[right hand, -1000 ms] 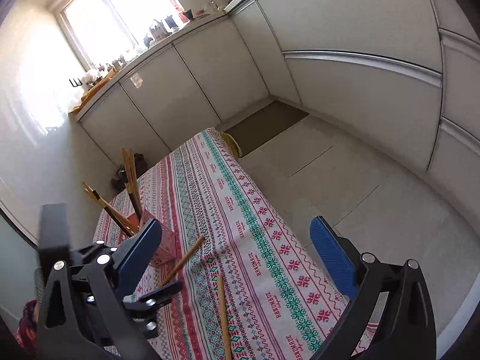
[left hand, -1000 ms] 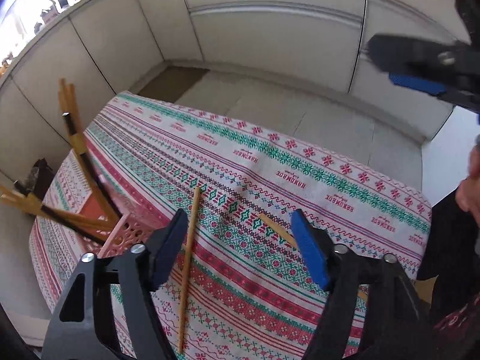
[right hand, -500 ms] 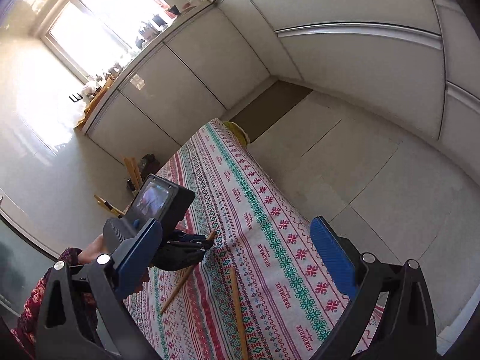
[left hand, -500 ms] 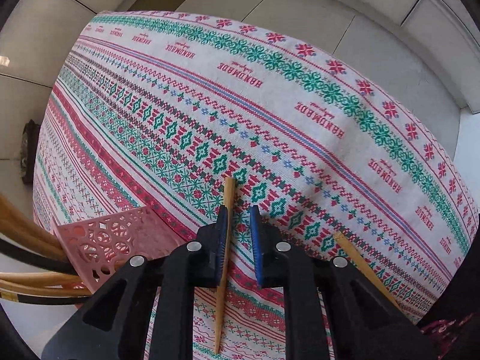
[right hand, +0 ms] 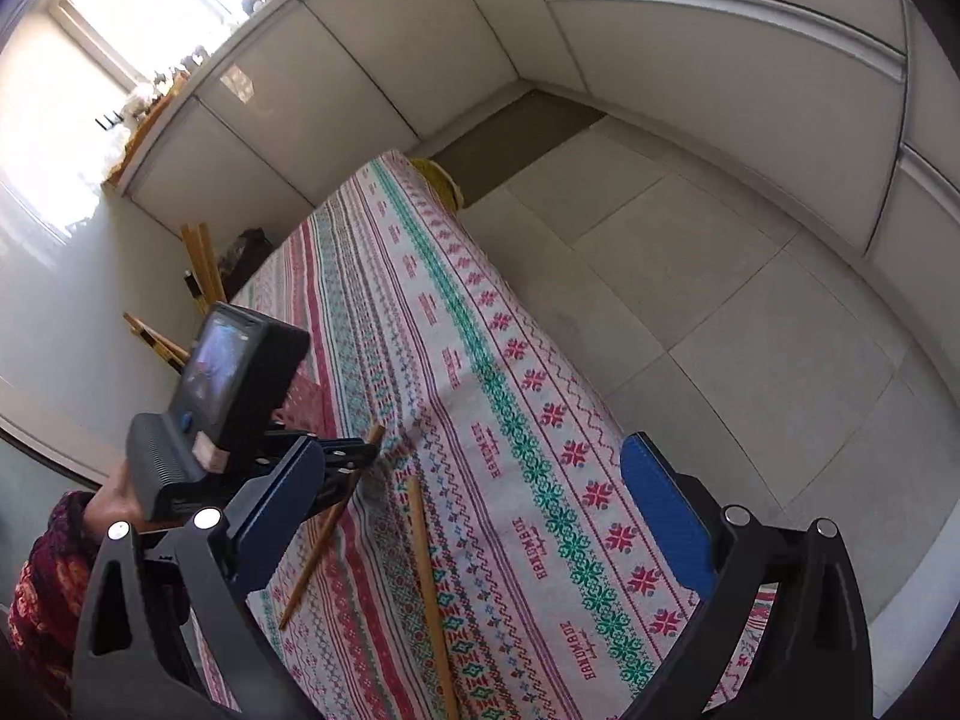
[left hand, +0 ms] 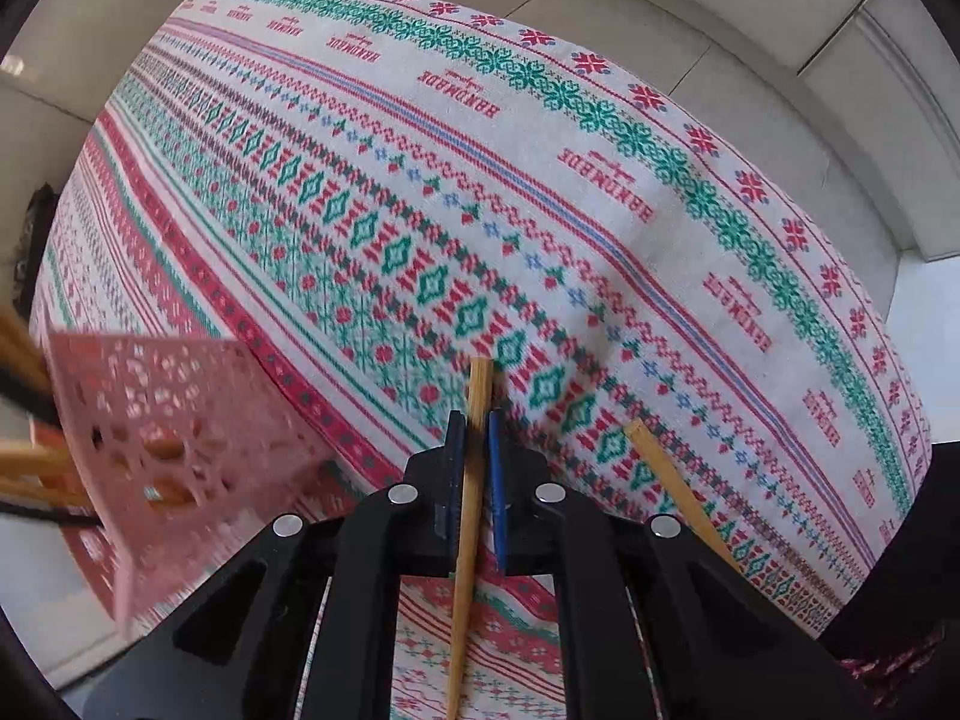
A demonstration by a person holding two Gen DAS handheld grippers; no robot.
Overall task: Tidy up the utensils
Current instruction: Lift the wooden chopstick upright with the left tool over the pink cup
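My left gripper [left hand: 474,438] is shut on a wooden chopstick [left hand: 471,504] near its thick end, close above the patterned tablecloth [left hand: 540,180]. In the right wrist view the same gripper [right hand: 360,456] holds that chopstick [right hand: 318,540] at a slant. A second chopstick [left hand: 672,486] lies on the cloth to its right, also in the right wrist view [right hand: 429,588]. A pink perforated holder [left hand: 168,450] with several chopsticks [left hand: 24,468] stands at the left. My right gripper [right hand: 468,516] is open and empty above the table's near end.
The table's long edge [right hand: 540,324] drops to a tiled floor [right hand: 750,300] on the right. White cabinets [right hand: 360,78] run along the far wall. More chopstick tops [right hand: 201,258] stick up behind the left gripper.
My left gripper came down from open above the table and shut on the chopstick. The holder has come nearer in the left view. My right gripper stayed open and shifted little.
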